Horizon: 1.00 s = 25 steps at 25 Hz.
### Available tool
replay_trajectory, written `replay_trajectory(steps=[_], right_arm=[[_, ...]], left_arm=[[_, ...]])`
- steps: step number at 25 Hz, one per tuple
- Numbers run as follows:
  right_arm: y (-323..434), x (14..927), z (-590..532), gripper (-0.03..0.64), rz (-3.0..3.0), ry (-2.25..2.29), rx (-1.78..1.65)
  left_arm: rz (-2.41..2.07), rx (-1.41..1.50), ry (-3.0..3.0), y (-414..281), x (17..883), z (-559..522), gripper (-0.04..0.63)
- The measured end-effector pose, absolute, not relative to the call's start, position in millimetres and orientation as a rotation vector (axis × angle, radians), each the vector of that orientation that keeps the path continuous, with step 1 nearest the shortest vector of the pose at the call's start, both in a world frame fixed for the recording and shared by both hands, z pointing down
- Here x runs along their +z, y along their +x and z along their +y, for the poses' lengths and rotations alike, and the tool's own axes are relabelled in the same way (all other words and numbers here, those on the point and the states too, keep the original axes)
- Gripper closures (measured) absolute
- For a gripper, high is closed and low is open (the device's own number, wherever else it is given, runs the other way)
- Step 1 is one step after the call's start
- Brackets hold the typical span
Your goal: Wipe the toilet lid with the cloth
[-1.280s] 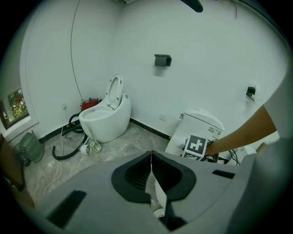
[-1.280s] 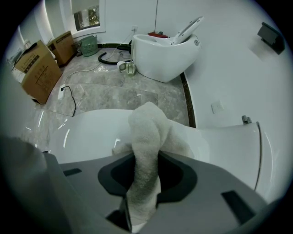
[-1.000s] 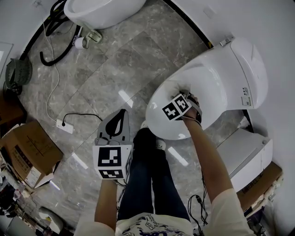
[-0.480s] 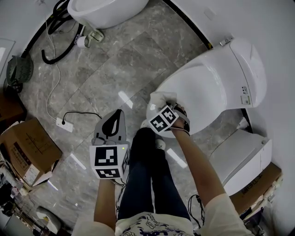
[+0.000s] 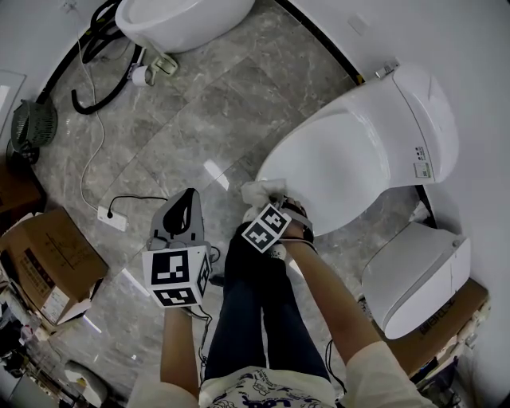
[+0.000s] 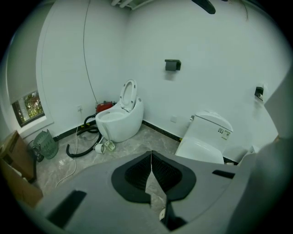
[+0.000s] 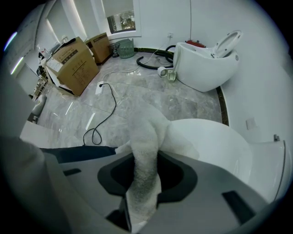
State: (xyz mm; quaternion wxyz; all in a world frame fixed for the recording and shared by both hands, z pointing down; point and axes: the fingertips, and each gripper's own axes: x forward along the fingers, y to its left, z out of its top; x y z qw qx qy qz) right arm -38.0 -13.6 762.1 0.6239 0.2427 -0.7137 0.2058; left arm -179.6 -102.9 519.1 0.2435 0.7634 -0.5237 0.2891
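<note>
room: grey marble floor point(image 5: 199, 119), a second toilet point(image 5: 171, 20) at its far edge.
change: the right gripper point(image 7: 145, 160) and cloth point(image 7: 146, 132) have slid from the middle of the toilet lid point(image 5: 343, 167) to its front edge.
right gripper: jaws clamped on the cloth, whose free end rests on the lid's front rim.
left gripper point(image 6: 151, 157): jaws closed together, empty, over the floor.
cloth: white, fluffy, bunched.
lid: white, glossy, down.
</note>
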Motion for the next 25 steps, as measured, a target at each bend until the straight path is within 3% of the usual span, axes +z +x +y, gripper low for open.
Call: replay_trajectory(steps=[13, 25], right_arm=[[-51, 758, 45, 0.505, -1.781, 0.436, 0.649], [41, 754, 27, 0.506, -1.788, 0.465, 0.675]], left_arm=[[-1.406, 0.792, 2.113, -167, 516, -99, 0.586], [-1.319, 0.816, 2.166, -127, 519, -105, 0.586]])
